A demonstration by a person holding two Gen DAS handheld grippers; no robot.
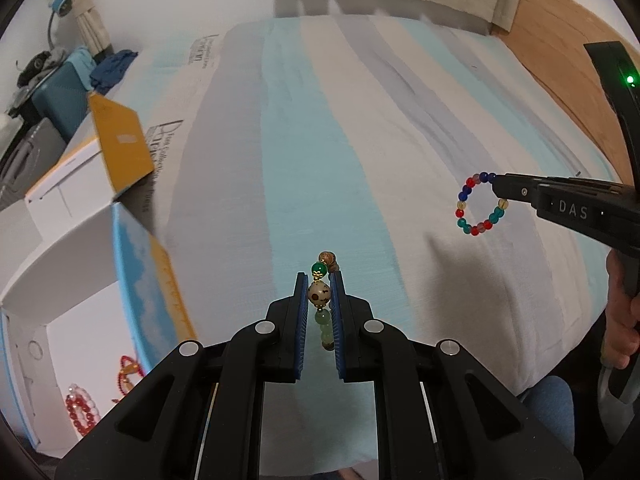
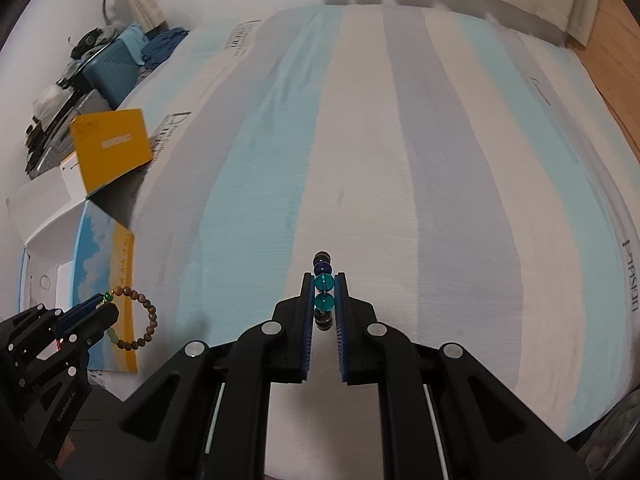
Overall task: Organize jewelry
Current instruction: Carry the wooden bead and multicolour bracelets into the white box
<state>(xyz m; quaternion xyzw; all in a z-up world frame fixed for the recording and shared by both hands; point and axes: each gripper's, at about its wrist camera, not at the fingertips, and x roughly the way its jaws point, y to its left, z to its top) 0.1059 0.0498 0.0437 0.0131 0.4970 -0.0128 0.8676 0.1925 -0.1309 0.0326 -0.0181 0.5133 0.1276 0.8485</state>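
My left gripper (image 1: 319,280) is shut on a brown wooden bead bracelet (image 1: 320,294) with a cream bead and green beads, held above the striped bed. In the right wrist view the left gripper (image 2: 105,303) holds this bracelet (image 2: 150,322) as a loop next to the open box. My right gripper (image 2: 323,280) is shut on a multicoloured glass bead bracelet (image 2: 323,282). In the left wrist view the right gripper (image 1: 496,184) holds this bracelet (image 1: 472,208) hanging as a ring at the right.
An open white box (image 1: 60,272) with a blue and yellow flap stands at the bed's left edge; red and pink bracelets (image 1: 82,410) lie inside. A yellow-lidded box (image 1: 120,148) is behind it. The striped bed cover (image 1: 360,120) stretches ahead. Wooden floor (image 1: 560,32) is at right.
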